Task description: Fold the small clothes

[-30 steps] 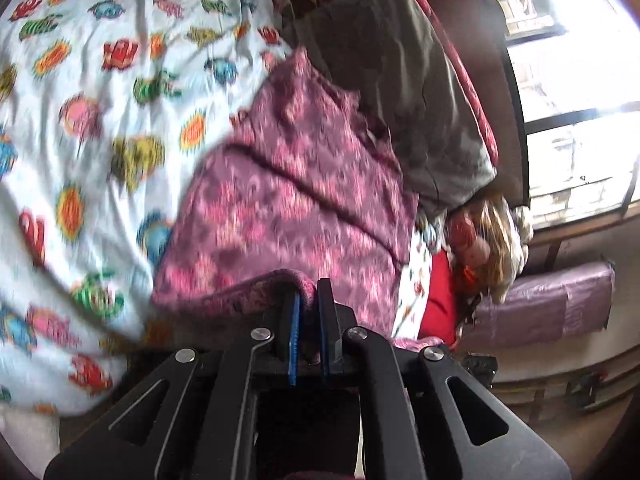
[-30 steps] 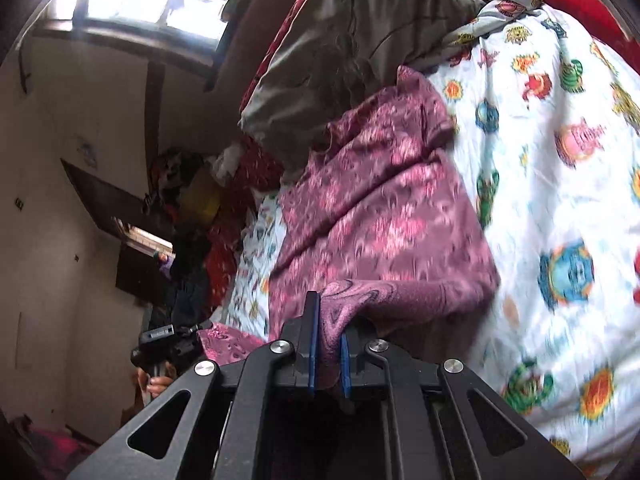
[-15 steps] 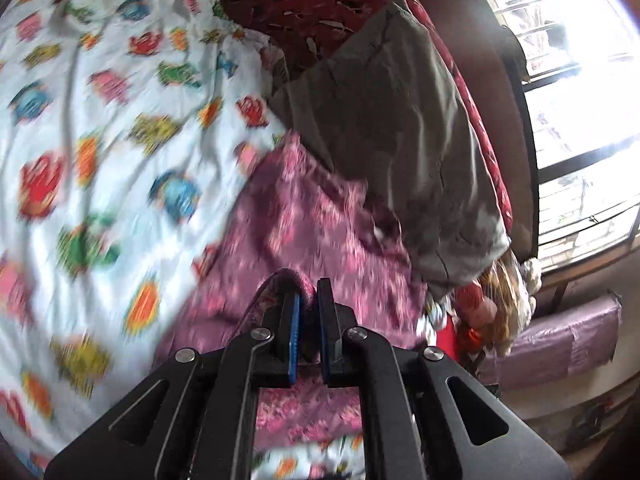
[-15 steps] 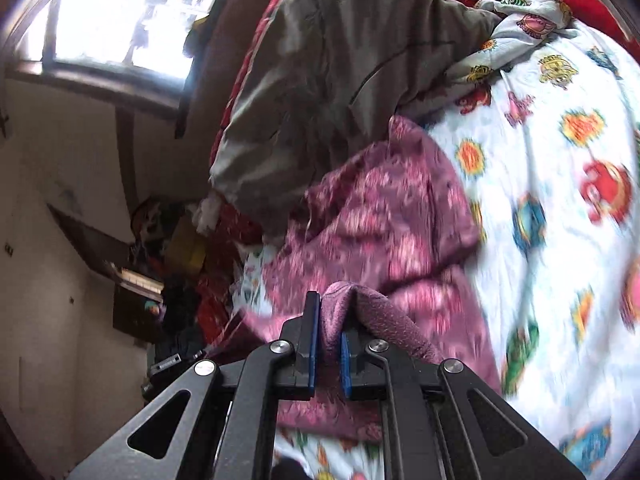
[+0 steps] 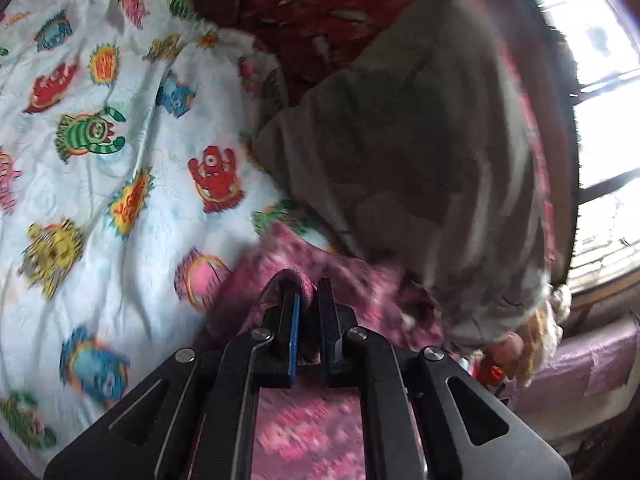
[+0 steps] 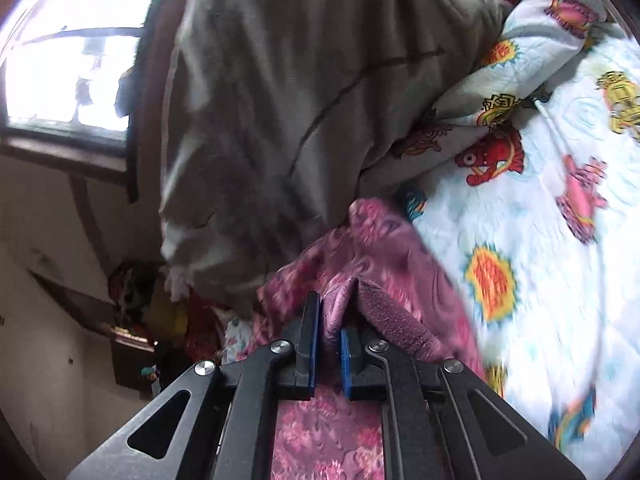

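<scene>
Soft pink patterned garment (image 5: pixel 352 280) pinched at both ends
Left gripper (image 5: pixel 308 312) and right gripper (image 6: pixel 330 320) each clamp a bunched fold — over a crinkled cartoon-print sheet (image 5: pixel 120 184).

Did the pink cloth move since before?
Yes. The pink cloth, pinched by both tongs, left and right, has been carried forward toward the grey pillow, which now looks much nearer.

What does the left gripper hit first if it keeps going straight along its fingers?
Probably the far part of the purple patterned garment that the left gripper is clamping, then the grey pillow just behind it. Depth is unclear through the fisheye.
</scene>
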